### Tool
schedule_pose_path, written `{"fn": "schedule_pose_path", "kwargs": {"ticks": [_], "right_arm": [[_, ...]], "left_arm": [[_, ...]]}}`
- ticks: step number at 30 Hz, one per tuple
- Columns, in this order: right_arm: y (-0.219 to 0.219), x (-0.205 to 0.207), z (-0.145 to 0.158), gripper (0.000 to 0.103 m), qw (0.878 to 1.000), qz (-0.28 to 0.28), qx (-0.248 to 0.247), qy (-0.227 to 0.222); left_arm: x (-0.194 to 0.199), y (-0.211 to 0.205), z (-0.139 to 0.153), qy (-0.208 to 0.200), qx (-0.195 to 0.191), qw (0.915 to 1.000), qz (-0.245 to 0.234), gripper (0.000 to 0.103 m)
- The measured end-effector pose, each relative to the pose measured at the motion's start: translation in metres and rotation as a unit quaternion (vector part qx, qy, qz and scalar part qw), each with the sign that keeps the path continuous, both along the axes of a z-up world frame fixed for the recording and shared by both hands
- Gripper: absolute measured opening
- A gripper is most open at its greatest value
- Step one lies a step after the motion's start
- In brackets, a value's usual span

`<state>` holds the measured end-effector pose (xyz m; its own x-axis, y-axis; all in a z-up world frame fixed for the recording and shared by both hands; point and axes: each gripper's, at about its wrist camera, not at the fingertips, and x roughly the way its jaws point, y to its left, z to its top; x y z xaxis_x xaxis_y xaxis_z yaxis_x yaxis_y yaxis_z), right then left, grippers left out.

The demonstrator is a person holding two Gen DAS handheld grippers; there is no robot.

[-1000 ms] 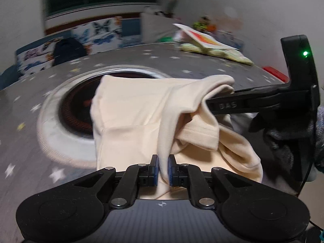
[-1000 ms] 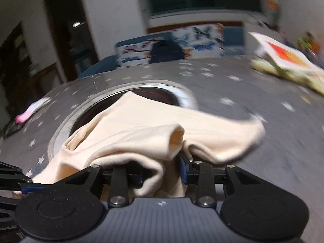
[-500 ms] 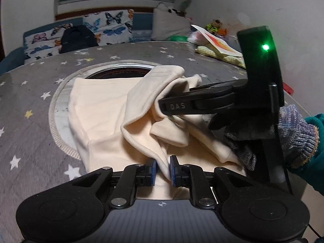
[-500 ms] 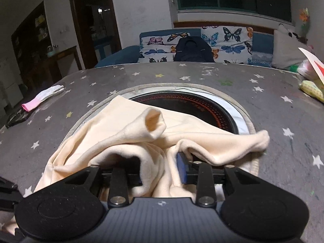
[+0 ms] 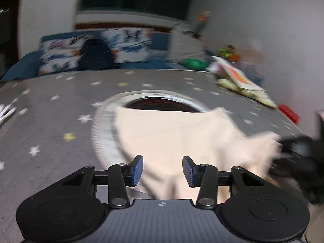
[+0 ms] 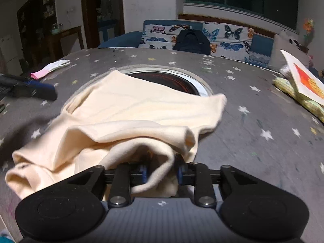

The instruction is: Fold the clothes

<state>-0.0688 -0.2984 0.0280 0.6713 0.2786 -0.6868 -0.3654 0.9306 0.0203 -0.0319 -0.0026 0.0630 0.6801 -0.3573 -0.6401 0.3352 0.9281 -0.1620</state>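
Note:
A cream garment (image 6: 141,109) lies rumpled on the grey star-print table (image 6: 253,109), partly over a round opening (image 6: 162,78) with a dark, red-ringed hob. My right gripper (image 6: 161,174) is shut on a thick bunched fold of the garment at its near edge. In the blurred left wrist view, my left gripper (image 5: 163,170) is open, its blue pads (image 5: 136,170) wide apart just above the garment (image 5: 172,133), holding nothing. The right gripper (image 5: 299,151) shows there as a dark blur at the garment's right corner. The left gripper (image 6: 30,89) appears at the far left of the right wrist view.
A pink and white glove (image 6: 50,68) lies at the table's far left. A tilted book on a green cushion (image 6: 299,85) sits at the right, with a red object (image 5: 287,112) near that edge. Behind the table stands a sofa with butterfly cushions and a black backpack (image 6: 191,40).
My left gripper has opened, let go of the garment fold and swung away to the left. The right gripper keeps its hold, and the garment now lies flatter and more spread.

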Motion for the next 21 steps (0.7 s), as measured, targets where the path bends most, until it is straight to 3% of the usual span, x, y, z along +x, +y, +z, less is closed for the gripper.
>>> {"fn": "schedule_pose_path", "kwargs": {"ticks": [7,17,18,20,21], "right_arm": [[-0.003,-0.005,-0.005,0.031,1.0,-0.016,0.009,-0.004],[-0.001,0.004,-0.009,0.039,1.0,-0.02,0.013,-0.016],[-0.001,0.004,-0.01,0.039,1.0,-0.019,0.012,-0.016],[0.0,0.007,-0.009,0.041,1.0,-0.019,0.01,-0.017],[0.0,0.008,-0.009,0.042,1.0,-0.019,0.01,-0.018]], "left_arm": [[0.057,-0.007,-0.02,0.0,0.069,0.9957,0.061,0.046],[0.108,-0.026,-0.042,0.008,0.101,0.9933,0.056,0.044],[0.111,-0.028,-0.042,0.004,0.106,0.9928,0.055,0.043],[0.116,-0.032,-0.043,-0.003,0.117,0.9917,0.055,0.031],[0.119,-0.034,-0.043,-0.006,0.122,0.991,0.054,0.021]]}}
